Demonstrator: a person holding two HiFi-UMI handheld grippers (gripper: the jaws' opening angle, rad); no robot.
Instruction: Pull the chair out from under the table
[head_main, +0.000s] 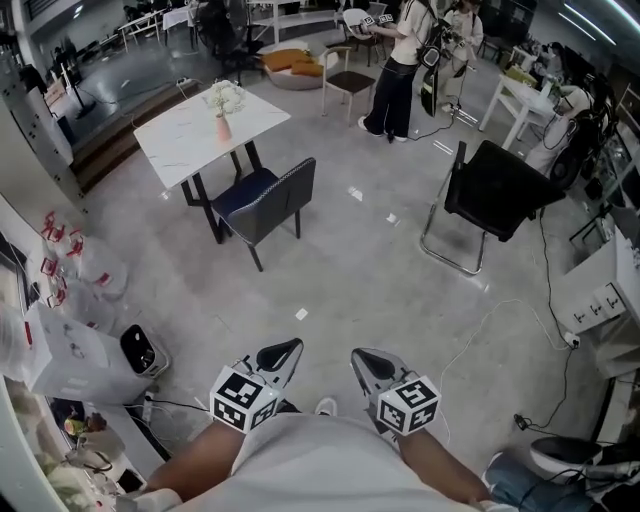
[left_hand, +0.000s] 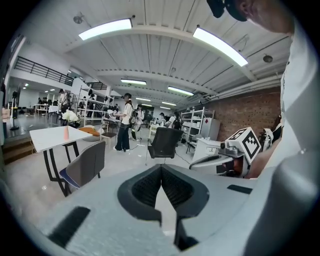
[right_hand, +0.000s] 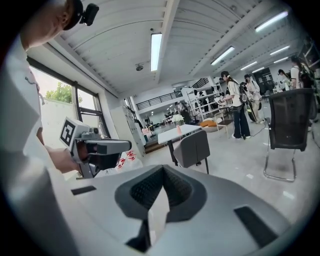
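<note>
A grey chair with a dark blue seat stands tucked partly under a white table with black legs, across the floor from me. The same chair and table show at the left of the left gripper view, and the chair and table at the middle of the right gripper view. My left gripper and right gripper are held close to my body, side by side, both shut and empty, a good way short of the chair.
A pink vase with white flowers stands on the table. A black office chair is at the right, with cables on the floor near it. People stand at the back. White bags and a small appliance lie at the left.
</note>
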